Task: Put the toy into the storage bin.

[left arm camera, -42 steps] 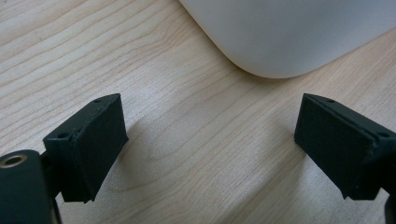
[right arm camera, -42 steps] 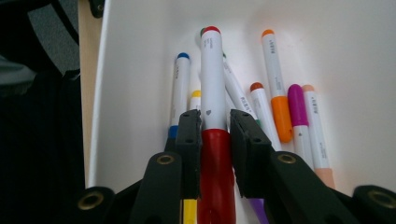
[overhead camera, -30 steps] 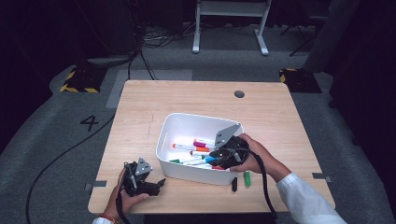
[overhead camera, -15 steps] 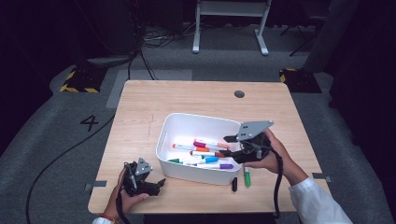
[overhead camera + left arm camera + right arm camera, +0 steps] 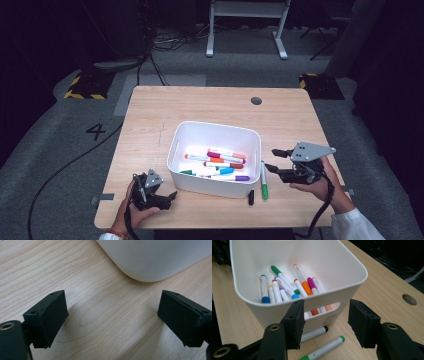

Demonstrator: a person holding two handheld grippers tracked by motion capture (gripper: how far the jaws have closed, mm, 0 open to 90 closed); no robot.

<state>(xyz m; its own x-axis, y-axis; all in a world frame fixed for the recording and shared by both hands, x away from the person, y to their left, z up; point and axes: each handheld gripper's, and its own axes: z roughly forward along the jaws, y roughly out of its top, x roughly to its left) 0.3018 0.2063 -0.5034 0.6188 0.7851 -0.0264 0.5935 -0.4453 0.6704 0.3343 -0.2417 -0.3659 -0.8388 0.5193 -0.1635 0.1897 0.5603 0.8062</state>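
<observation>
A white bin [image 5: 218, 131] stands mid-table and holds several coloured markers [image 5: 220, 164]. From the right gripper view the bin [image 5: 342, 270] and its markers [image 5: 287, 287] lie just ahead. Two markers lie on the wood to the right of the bin: a green-capped one [image 5: 263, 179] [image 5: 324, 350] and a black-capped one [image 5: 251, 196] [image 5: 314, 333]. My right gripper [image 5: 276, 160] [image 5: 324, 322] hovers open and empty to the right of the bin, above those markers. My left gripper [image 5: 170, 196] [image 5: 112, 315] rests open on the table by the bin's near-left corner [image 5: 150, 262], holding nothing.
The wooden table [image 5: 170, 110] has a round cable hole [image 5: 256, 100] at its far right. A cable [image 5: 65, 165] trails off the left side to the floor. A white stand [image 5: 245, 25] and dark equipment sit beyond the table.
My right gripper has pulled out of the bin and moved right, away from it, and now stands open beside it. The left gripper has not moved.
</observation>
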